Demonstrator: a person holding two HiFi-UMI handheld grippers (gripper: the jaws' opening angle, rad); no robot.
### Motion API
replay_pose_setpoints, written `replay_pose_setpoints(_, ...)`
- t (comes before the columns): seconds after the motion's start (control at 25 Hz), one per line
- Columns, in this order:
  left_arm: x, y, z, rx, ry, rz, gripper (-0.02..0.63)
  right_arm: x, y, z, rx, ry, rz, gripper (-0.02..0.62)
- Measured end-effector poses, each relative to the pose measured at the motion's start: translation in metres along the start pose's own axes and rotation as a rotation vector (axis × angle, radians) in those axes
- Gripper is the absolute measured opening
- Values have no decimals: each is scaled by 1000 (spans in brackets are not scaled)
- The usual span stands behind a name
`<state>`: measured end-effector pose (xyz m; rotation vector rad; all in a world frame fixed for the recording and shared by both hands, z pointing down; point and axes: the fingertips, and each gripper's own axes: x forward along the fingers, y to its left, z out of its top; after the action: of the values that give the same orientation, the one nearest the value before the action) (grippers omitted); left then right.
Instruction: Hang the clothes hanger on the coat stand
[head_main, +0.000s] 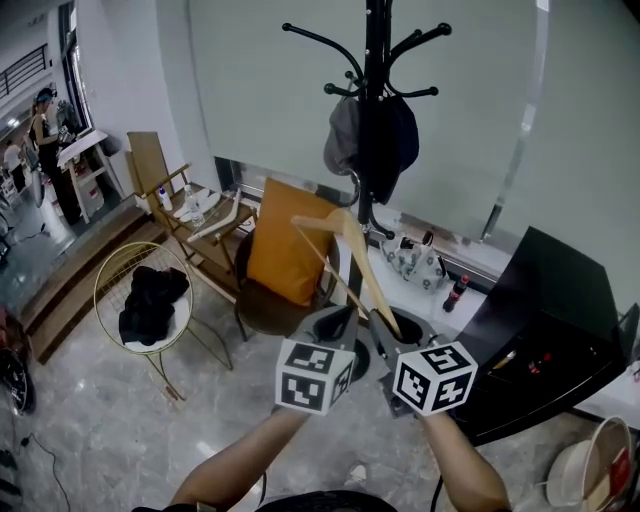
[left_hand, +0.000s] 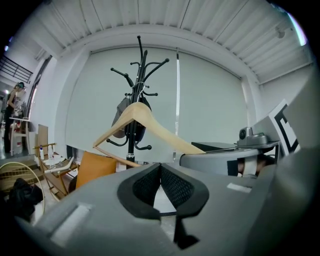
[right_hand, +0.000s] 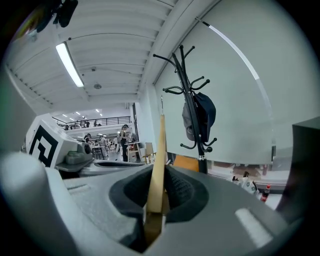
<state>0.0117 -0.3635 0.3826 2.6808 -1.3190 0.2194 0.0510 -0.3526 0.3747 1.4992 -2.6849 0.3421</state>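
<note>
A light wooden clothes hanger (head_main: 350, 245) is held out in front of a black coat stand (head_main: 375, 100), still short of its curved hooks. My right gripper (head_main: 385, 325) is shut on the end of one hanger arm, which rises straight up between its pads (right_hand: 161, 145) in the right gripper view. Beside it on the left, my left gripper (head_main: 338, 322) is shut with nothing between its pads (left_hand: 160, 170). In the left gripper view the hanger (left_hand: 155, 125) spreads across the stand (left_hand: 135, 100). The stand (right_hand: 192, 110) is right of the hanger in the right gripper view.
Dark hats (head_main: 370, 140) hang on the stand's lower hooks. Near its foot are a chair with an orange cushion (head_main: 285, 255), a gold wire chair with black clothes (head_main: 150, 300) and a wooden folding chair (head_main: 160, 180). A black desk (head_main: 550, 330) stands at the right; bottles (head_main: 425, 260) sit by the window.
</note>
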Motion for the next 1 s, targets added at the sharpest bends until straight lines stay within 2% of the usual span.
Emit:
replay_pose_setpoints(0.28,43,-9,12,3,-1,56,5,8,-46,14,-4,-8,58,51)
replay_pose_setpoints(0.6,68,-14,25,7,-7,111,5,9,-75,32,-21,-26,108,51)
replay_pose_setpoints(1.0,87,-5,45,22,-26,100,5,30,-87,60,-29,-67,128,51)
